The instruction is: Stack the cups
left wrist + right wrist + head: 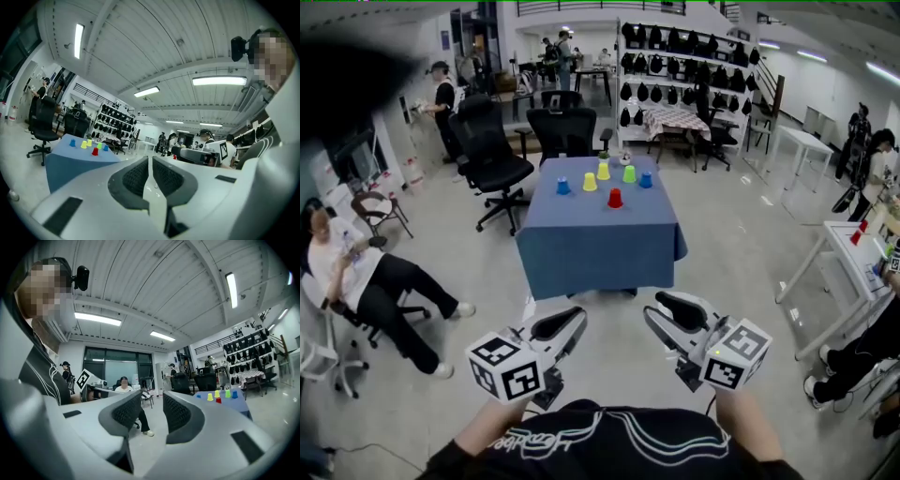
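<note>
On the bench (pixel 572 217) draped in blue cloth, well ahead of the person, stand six small tapered plastic cups, none yet nested. A red plastic cup (pixel 615 198) sits alone nearest the bench's front edge. Behind it runs a loose arc: a blue plastic cup (pixel 562 186) toward the bench's left side, a yellow plastic cup (pixel 590 181) beside it, a second yellow cup (pixel 603 171) farthest back, a green plastic cup (pixel 629 173), and a second blue cup (pixel 646 179) toward the bench's right side. All are apart from one another and seem to stand mouth-down, though they are too small to be sure.

Both grippers hang well short of the bench, over bare floor. The left gripper (pixel 150 165) has its jaws almost together, with only a slim slit between the dark ribbed pads and nothing in it. The right gripper (pixel 153 404) has its jaws parted a little wider, also empty.

By their look, the cups should be very light and thin-walled, stiff enough to keep their shape yet easy to squash, with a smooth, slippery taper. A nudge would likely tip one or slide it on the cloth. The sensible hold is across the wall around mid-height, jaws on opposite sides, squeezed gently. Near the narrow end the cup could squirt out, and near the wide rim the wall would flex. The jaws would need to open wider than they stand now.
</note>
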A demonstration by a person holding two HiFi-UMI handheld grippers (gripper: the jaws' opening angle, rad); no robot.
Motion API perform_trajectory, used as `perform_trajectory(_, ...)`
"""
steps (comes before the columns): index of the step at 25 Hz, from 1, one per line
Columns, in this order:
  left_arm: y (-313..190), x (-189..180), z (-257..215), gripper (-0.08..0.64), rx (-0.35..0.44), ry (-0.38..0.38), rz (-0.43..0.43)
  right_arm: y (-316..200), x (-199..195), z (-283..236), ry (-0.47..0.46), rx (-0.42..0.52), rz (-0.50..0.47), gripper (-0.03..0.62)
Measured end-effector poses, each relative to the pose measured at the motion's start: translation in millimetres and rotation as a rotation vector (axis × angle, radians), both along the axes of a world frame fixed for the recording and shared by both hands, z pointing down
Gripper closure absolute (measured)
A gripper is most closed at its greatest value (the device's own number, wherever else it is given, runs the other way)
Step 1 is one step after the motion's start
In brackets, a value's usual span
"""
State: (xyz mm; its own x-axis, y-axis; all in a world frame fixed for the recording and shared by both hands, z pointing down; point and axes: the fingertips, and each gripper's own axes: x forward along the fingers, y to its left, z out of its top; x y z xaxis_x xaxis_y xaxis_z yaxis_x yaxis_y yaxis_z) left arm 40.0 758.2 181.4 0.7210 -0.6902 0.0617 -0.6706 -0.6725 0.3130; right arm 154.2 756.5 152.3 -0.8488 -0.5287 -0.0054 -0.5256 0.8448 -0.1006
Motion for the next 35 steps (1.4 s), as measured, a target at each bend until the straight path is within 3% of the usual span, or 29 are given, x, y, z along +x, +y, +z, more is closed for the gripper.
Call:
perform_trajectory(8, -27.6, -11.4, 5.8, 0.514, -0.01, 0.052, 0.019, -34.3, 2.1, -1.8, 0.008, 0.008, 0.067, 0.314)
perform_trajectory(14, -92.2, -26.8, 22.4, 0.512, -0.034, 0.041, 0.005, -108.3, -3.7, 17.2, 0.019, -0.027, 0.114, 0.281)
perform_trajectory(22, -232.8, -67.1, 51.7, 0.512, -0.097, 0.057, 0.029, -240.3, -50.2, 65.6, 0.116, -0.07, 0.151, 0.275)
perform_trajectory(28, -349.9, -93.1, 80.9, 0.512, -0.169, 0.025, 0.07, -352.9, -78.5, 99.5, 0.124, -0.166, 0.189, 0.275)
perform_trajectory(35, -466.5, -129.0, 108.2, 0.512, -0.215, -0.003, 0.107, -466.7, -105.5, 120.9, 0.147, -0.204, 0.257, 0.275)
